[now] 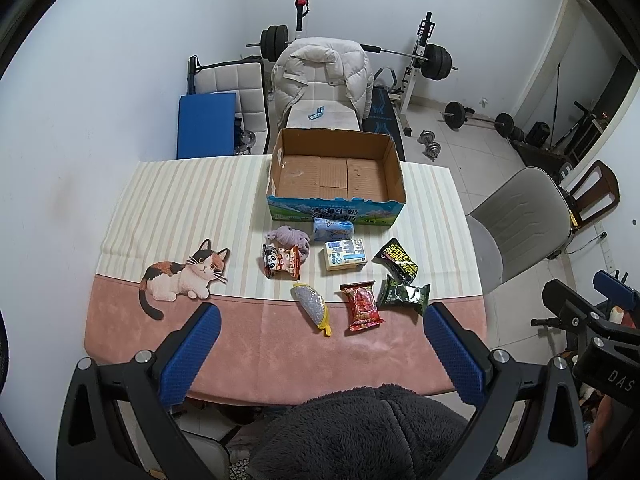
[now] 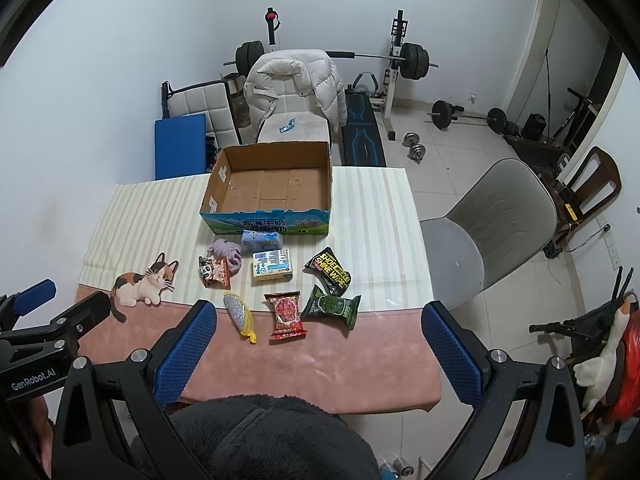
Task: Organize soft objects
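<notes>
- so, left wrist view: the left gripper (image 1: pixel 320 344) hangs released above the near edge of the table (image 1: pixel 448 216), jaws spread wide, nothing between them.
- the cardboard box (image 1: pixel 335 201) sits at the far edge of the table, open and bare inside.
- every soft thing lies loose between the box and the near edge: a lilac cloth (image 1: pixel 289 237) and a pale blue pack (image 1: pixel 334 230) just beside the box's front wall, a panda snack bag (image 1: pixel 281 266) touching the cloth, a white tissue pack (image 1: pixel 345 255), a shoe-wipe packet (image 1: pixel 398 265), a dark green packet (image 1: pixel 403 295), a red packet (image 1: pixel 362 307) and a yellow-edged pouch (image 1: pixel 312 308) nearest the pink strip.
- right wrist view: the right gripper (image 2: pixel 316 340) is likewise released and empty, jaws wide, hovering over the near edge with the red packet (image 2: pixel 286 314) and yellow-edged pouch (image 2: pixel 240 316) ahead between its fingers.
- the box (image 2: pixel 266 222) again shows nothing inside.
- judgement: no item is packed yet, so this is the start, at the choose-and-reach step.
- the next move likely calls for lowering one gripper onto a near packet, closing gently on its crinkly body, then carrying it over the box's front wall.
</notes>
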### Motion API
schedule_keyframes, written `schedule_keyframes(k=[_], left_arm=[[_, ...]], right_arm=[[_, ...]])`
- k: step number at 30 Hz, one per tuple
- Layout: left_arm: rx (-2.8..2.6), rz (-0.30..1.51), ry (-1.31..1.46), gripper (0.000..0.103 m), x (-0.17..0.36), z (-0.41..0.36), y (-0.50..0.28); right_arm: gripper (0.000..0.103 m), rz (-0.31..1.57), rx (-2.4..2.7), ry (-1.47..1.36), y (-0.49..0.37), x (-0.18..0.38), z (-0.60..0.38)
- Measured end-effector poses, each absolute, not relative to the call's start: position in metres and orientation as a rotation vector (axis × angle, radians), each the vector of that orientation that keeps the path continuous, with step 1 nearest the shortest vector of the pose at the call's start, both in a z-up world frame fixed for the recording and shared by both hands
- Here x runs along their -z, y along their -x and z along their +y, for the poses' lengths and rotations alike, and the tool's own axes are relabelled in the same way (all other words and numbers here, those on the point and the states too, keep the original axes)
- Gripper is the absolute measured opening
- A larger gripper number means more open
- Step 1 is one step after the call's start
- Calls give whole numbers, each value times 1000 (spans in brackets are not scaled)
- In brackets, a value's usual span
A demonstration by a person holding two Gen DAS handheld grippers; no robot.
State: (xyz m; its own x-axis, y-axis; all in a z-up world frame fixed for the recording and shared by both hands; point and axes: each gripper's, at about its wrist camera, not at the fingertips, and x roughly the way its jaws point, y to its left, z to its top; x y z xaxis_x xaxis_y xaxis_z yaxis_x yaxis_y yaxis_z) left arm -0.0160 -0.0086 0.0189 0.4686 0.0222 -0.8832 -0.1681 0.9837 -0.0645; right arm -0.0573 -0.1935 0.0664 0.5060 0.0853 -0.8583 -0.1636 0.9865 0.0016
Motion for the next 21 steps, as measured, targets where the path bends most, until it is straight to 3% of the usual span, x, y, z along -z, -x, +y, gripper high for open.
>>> schedule_keyframes(k=[21], left_arm=[[-114,1083,156,103,-16,-10,17]], right_arm=[[103,1026,-160,77,58,-64,-195]])
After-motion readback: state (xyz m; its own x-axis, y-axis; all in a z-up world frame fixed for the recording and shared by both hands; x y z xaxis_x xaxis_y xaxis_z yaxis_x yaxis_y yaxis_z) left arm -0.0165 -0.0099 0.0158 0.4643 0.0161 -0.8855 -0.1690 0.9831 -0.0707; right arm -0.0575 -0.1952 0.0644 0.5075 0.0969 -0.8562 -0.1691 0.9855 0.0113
